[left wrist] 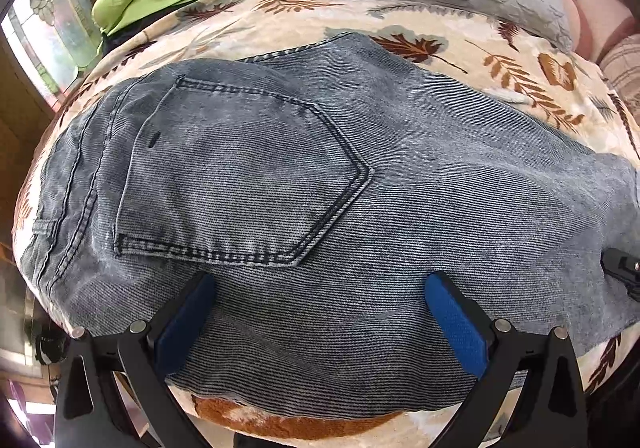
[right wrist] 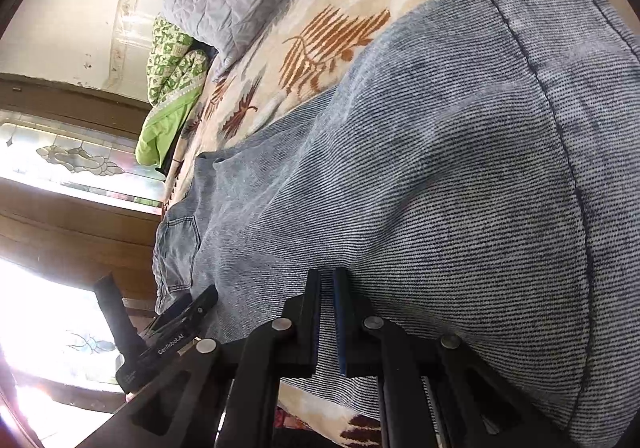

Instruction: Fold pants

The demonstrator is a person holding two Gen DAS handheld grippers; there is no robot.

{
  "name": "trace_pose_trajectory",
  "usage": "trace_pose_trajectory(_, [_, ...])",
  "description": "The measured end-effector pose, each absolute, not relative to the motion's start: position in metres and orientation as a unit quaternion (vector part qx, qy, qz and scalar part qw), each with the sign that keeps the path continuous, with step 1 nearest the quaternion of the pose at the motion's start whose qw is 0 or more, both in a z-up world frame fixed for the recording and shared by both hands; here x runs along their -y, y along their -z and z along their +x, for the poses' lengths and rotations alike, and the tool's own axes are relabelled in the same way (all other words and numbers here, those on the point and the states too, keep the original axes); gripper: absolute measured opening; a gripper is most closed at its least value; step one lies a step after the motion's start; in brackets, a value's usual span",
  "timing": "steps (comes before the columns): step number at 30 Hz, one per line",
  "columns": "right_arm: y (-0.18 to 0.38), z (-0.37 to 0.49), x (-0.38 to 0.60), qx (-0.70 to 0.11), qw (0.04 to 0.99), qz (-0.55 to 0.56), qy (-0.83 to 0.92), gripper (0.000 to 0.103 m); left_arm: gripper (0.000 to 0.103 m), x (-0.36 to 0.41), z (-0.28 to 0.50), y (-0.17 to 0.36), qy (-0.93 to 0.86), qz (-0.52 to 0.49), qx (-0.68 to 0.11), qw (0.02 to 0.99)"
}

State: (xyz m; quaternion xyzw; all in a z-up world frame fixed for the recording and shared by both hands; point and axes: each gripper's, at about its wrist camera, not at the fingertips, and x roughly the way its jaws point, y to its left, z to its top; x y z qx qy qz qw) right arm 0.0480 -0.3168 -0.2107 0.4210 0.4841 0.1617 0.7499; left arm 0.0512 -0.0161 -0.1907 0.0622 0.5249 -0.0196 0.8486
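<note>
Jeans (left wrist: pixel 320 176) lie flat on the bed (left wrist: pixel 400 24), left gripper (left wrist: pixel 320 288) wide open at 6 o'clock, right gripper (right wrist: pixel 327 280) pinching their edge, probably for folding.

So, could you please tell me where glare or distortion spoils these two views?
Left wrist view: fisheye bulges the jeans and bed cover; the denim is evenly lit. Right wrist view: the window is blown out at left; the nearest denim looks coarse.
</note>
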Motion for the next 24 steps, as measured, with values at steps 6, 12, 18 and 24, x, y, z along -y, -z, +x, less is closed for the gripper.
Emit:
trace_pose_trajectory(6, [0.211,0.047,0.316,-0.483,0.751,0.422,-0.158,0.009,0.103,0.017,0.05,0.192,0.022,0.067,-0.518,0.853])
trace_pose_trajectory(12, [0.211,0.043,0.315,-0.478,0.755,0.418,-0.165,0.009,0.103,0.016,0.05,0.192,0.023,0.068,-0.517,0.853])
trace_pose_trajectory(18, [0.209,0.036,0.314,-0.479,0.757,0.409,-0.173,0.009,0.103,0.017,0.052,0.192,0.021,0.069,-0.522,0.85])
trace_pose_trajectory(24, [0.204,0.032,0.31,-0.484,0.765,0.393,-0.162,0.009,0.103,0.018,0.052,0.19,0.018,0.067,-0.531,0.845])
